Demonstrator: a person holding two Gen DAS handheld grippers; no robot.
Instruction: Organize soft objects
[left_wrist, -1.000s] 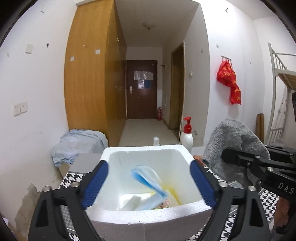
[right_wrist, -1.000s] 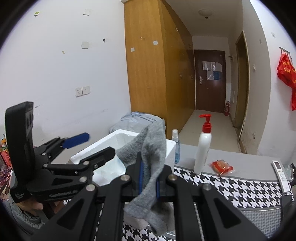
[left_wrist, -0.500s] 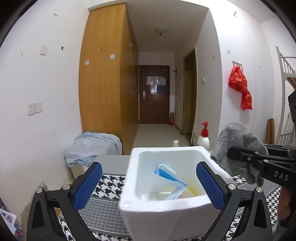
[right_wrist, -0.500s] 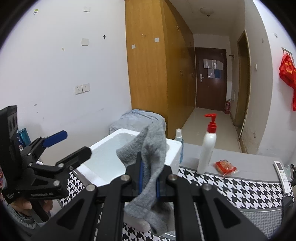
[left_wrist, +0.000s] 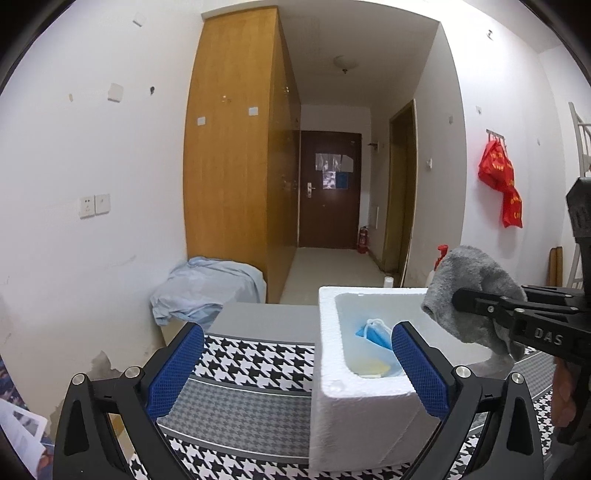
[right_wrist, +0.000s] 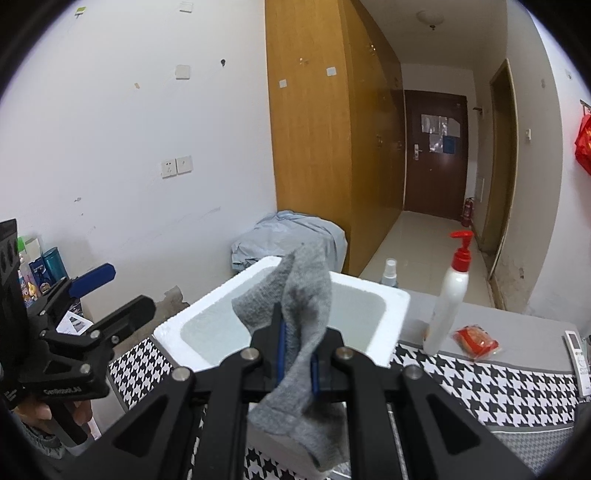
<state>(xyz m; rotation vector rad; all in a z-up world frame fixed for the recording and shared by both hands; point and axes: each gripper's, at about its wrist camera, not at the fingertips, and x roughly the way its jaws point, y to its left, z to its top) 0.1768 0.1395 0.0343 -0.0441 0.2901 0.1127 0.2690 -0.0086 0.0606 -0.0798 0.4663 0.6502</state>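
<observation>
Sock (right_wrist: 295, 317) hangs pinched between right gripper (right_wrist: 295, 363) jaws, above foam box (right_wrist: 391, 306).

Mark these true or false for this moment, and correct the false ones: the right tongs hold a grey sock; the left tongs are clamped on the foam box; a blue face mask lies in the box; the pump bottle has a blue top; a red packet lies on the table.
1. The right tongs hold a grey sock. True.
2. The left tongs are clamped on the white foam box. False: they stand wide open, pads clear of its walls.
3. A blue face mask lies inside the box. True.
4. The white pump bottle has a blue top. False: the pump is red.
5. A red packet lies on the table, right of the bottle. True.
</observation>
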